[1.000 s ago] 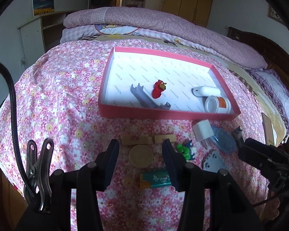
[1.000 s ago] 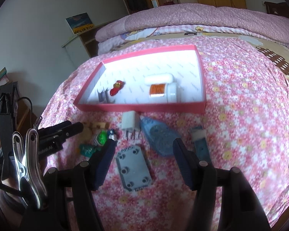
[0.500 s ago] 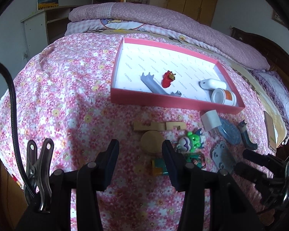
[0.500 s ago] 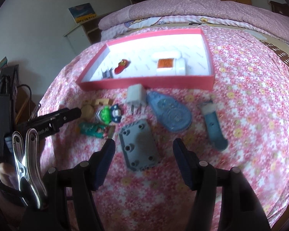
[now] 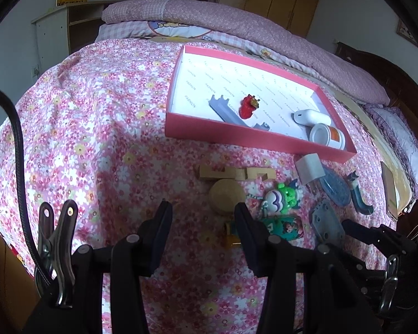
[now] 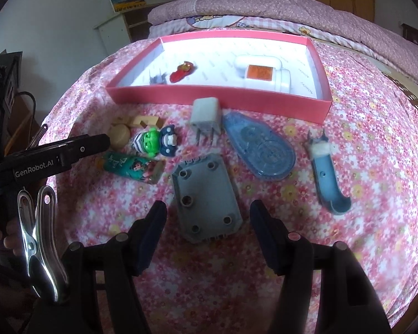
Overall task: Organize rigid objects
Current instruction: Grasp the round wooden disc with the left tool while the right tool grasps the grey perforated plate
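Our right gripper (image 6: 207,217) stands part open and empty, tilted down over the near end of the grey plate (image 6: 206,197) on the bed (image 6: 376,139); the flat plate may slip on the soft quilt if we pinch only its edge; the pink box (image 6: 217,98) lies farther off; our left gripper (image 5: 202,218), also open and empty, hovers near the wooden disc (image 5: 227,194).

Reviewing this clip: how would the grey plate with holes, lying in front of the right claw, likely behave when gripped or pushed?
The grey plate looks like moulded plastic, so probably stiff and fairly light. It lies flat on the soft bedspread, so it should slide rather than roll. Its thin edges sit low, so the right claw, open around its near end, may struggle to get under it.
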`<state>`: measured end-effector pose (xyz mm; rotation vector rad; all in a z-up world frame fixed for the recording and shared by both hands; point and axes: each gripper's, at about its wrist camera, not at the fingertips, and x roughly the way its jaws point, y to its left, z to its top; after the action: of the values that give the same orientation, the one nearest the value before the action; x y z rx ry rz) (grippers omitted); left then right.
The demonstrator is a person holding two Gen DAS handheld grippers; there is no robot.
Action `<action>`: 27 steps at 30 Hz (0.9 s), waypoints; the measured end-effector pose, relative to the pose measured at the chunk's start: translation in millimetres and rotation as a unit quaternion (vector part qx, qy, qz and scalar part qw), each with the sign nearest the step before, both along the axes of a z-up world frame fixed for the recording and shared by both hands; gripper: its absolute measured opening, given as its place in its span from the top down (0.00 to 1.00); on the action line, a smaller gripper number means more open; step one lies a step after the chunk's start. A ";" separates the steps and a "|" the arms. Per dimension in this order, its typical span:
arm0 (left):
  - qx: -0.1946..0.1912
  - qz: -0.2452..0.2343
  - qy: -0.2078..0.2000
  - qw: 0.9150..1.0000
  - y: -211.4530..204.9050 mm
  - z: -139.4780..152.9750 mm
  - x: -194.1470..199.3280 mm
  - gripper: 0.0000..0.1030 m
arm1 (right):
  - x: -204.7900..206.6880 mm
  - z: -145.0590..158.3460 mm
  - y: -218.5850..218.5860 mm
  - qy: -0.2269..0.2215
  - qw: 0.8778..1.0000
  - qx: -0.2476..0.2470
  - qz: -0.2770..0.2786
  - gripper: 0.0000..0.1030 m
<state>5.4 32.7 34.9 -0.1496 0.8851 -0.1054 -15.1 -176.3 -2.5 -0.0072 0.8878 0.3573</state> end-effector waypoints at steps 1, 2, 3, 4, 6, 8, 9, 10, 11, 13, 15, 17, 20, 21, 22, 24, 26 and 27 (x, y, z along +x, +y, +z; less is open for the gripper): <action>-0.002 0.000 0.001 1.000 0.3 -0.6 -0.1 0.52 | 1.0 -0.1 0.4 -0.001 1.000 0.000 -0.002 0.38; -0.004 0.000 0.001 1.000 0.4 -1.0 0.0 0.52 | 1.3 -0.1 0.9 -0.004 1.000 -0.001 -0.003 0.38; -0.005 0.000 0.002 1.000 0.0 -1.1 -0.3 0.52 | 1.1 -0.6 1.9 -0.007 1.000 -0.004 -0.003 0.39; -0.006 -0.002 0.002 1.000 -0.4 -1.4 -0.7 0.52 | 1.5 -0.8 3.3 -0.009 1.000 -0.009 -0.005 0.44; -0.008 -0.003 0.001 1.000 -1.8 -1.3 -1.0 0.52 | 0.7 -1.2 5.4 -0.018 0.999 -0.029 -0.010 0.53; -0.010 -0.005 0.002 1.000 -3.4 -1.2 -1.6 0.52 | 0.8 -1.1 4.4 -0.018 0.999 -0.028 -0.009 0.54; -0.011 -0.007 0.002 1.000 -4.7 -1.3 -1.4 0.52 | 0.6 -1.0 3.3 -0.017 0.999 -0.027 -0.010 0.55; -0.010 -0.008 0.002 1.000 -6.0 -1.3 -0.9 0.52 | 0.6 -1.1 3.2 -0.017 0.999 -0.027 -0.011 0.55; -0.010 -0.010 0.002 1.000 -7.9 -1.1 -0.1 0.52 | -0.3 -1.0 1.9 -0.017 0.999 -0.028 -0.012 0.55; -0.003 -0.014 0.000 1.000 -12.7 -0.5 1.9 0.52 | -2.0 -1.1 -0.6 -0.015 0.999 -0.028 -0.014 0.55; 0.009 -0.017 -0.004 1.000 -17.3 -0.2 3.7 0.52 | -4.1 -1.1 -4.4 -0.012 0.999 -0.024 -0.018 0.55; 0.026 -0.023 -0.009 0.999 -23.7 -0.6 5.8 0.53 | -5.8 -1.5 -7.1 -0.010 1.000 -0.020 -0.020 0.55; 0.042 -0.029 -0.013 0.999 -30.8 -2.8 9.1 0.53 | -7.9 -2.6 -8.7 -0.014 1.000 -0.015 -0.020 0.55; 0.047 -0.026 -0.013 0.998 -32.2 -4.0 10.6 0.54 | -8.3 -2.9 -8.6 -0.015 1.000 -0.014 -0.020 0.55; 0.049 -0.024 -0.013 0.998 -32.1 -5.6 11.5 0.60 | -8.7 -3.2 -8.5 -0.018 1.000 -0.015 -0.020 0.55; 0.051 -0.023 -0.012 0.998 -32.2 -8.0 12.4 0.64 | -9.9 -3.7 -9.2 -0.021 1.000 -0.014 -0.019 0.55; 0.055 -0.023 -0.018 0.998 -32.1 -8.6 12.5 0.65 | -10.6 -4.2 -10.0 -0.023 1.000 -0.010 -0.018 0.55; 0.055 -0.023 -0.018 0.998 -31.9 -8.9 13.1 0.65 | -11.1 -4.5 -10.4 -0.024 1.000 -0.009 -0.018 0.55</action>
<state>18.5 0.8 26.1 -0.0234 0.8560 -0.1019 -26.2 -186.7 -7.0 -0.0160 0.8421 0.3148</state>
